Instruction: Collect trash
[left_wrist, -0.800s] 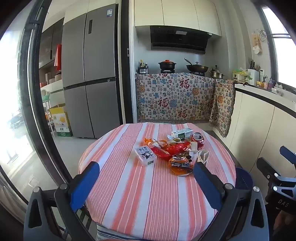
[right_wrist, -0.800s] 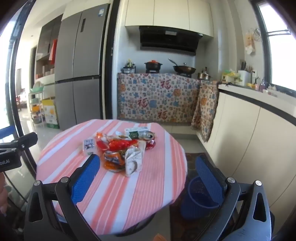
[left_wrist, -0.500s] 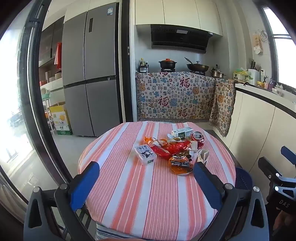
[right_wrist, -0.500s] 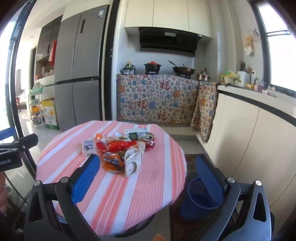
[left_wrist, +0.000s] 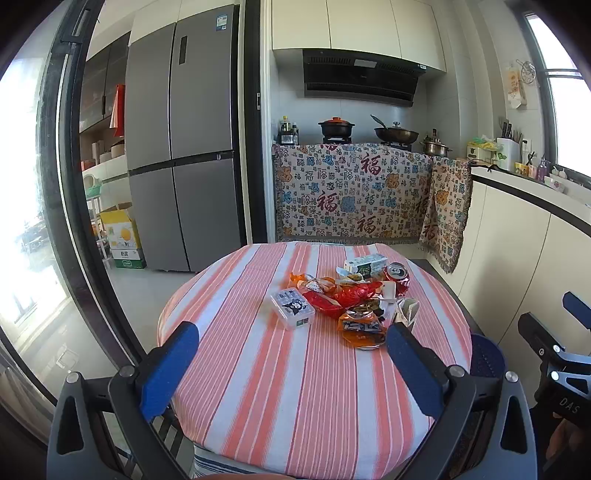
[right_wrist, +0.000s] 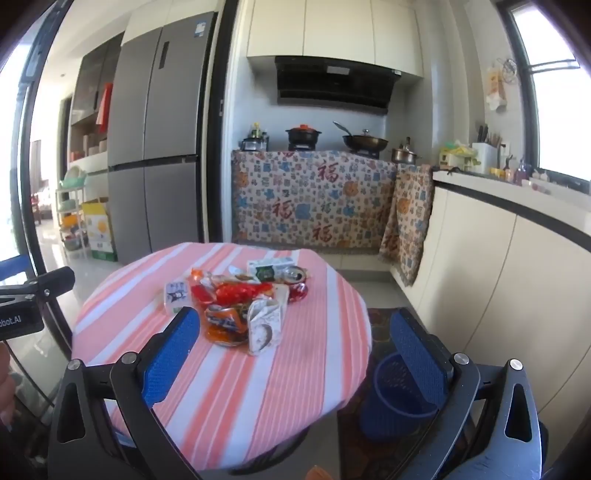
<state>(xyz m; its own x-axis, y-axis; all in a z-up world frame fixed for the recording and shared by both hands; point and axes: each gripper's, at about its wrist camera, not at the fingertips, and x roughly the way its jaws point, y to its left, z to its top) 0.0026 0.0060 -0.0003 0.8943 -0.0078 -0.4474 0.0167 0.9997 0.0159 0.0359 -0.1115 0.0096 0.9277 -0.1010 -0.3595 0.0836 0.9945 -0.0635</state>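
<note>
We hold two grippers over one round table (left_wrist: 258, 387) in a red-and-white striped cloth. Going left to right, the left gripper (left_wrist: 288, 339) has its blue pads spread wide with nothing between them, hovering at the near edge of the table. From it, the trash pile (left_wrist: 351, 295) lies at about 12 o'clock, toward the far half of the tabletop.

In the pile we count, leftmost first: one small clear plastic box (left_wrist: 292, 307) with a cartoon label, its long axis running from 11 to 5 o'clock in the left wrist view; one red snack wrapper (left_wrist: 354, 291) lying across the middle; one orange crumpled packet (left_wrist: 360, 326) nearest us; one green-and-white carton (left_wrist: 365, 266) lying flat at the far side, long axis roughly 9 to 3 o'clock; one red soda can (left_wrist: 397, 275) beside it at 3 o'clock, its top facing us; and one white crumpled wrapper (right_wrist: 264, 326). Smaller scraps between them we cannot count.

The right gripper (right_wrist: 295, 347) is likewise spread wide and empty. One blue waste basket (right_wrist: 395, 398) stands on the floor at the table's 3 o'clock side.
</note>
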